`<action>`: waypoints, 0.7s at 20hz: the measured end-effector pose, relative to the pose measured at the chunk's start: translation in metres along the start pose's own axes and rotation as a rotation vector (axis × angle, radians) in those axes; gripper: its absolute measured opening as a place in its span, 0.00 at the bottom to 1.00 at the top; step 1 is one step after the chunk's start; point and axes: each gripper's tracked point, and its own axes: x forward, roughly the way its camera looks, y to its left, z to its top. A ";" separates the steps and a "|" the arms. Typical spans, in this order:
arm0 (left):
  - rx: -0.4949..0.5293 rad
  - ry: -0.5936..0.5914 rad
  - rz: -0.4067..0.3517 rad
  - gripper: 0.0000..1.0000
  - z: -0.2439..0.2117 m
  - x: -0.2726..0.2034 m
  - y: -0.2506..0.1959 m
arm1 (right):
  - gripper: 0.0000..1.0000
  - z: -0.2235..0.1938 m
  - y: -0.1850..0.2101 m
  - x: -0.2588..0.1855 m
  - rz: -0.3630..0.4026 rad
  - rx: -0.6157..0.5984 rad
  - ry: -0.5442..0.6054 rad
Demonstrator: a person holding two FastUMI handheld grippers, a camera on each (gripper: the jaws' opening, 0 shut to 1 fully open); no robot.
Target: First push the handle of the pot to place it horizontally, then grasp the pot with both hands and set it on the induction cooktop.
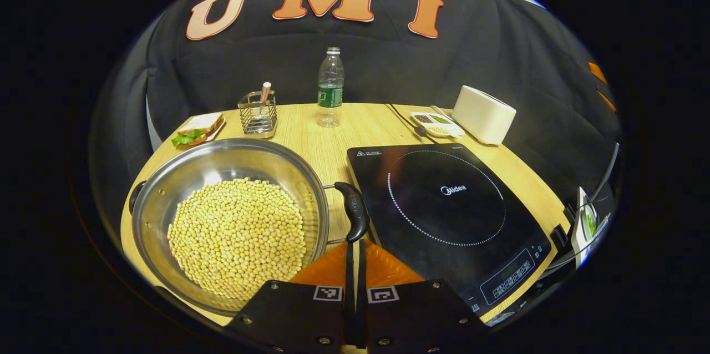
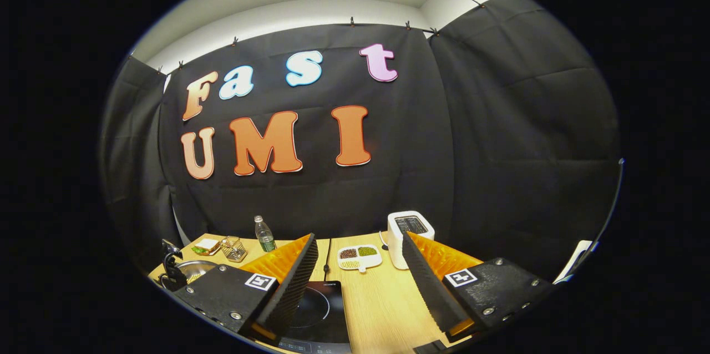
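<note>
A staged kitchen booth: black cloth wall (image 2: 499,137) hangs behind a wooden table (image 1: 316,137), with induction cooktop (image 1: 444,204) and toaster (image 1: 483,114) at two o'clock.

My pot (image 1: 233,187) is polished metal, its inner wall shiny above a bed of matt dry beans (image 1: 237,234). At its three o'clock, the handle (image 1: 355,211) looks like smooth glossy plastic. The cooktop (image 1: 444,204) is sleek dark glass with a soft sheen. The table (image 1: 333,137) shows pale wood grain, matt. At twelve o'clock stand a clear plastic bottle (image 1: 330,87) and a wire-mesh metal holder (image 1: 258,115).
</note>
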 end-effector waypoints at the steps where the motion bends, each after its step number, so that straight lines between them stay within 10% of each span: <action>1: 0.004 0.000 0.000 0.01 0.001 0.002 -0.001 | 0.95 -0.001 0.000 -0.001 -0.001 -0.006 0.002; 14: 0.015 -0.056 -0.037 0.02 0.017 -0.016 -0.007 | 0.95 0.002 0.027 -0.011 0.020 -0.014 0.012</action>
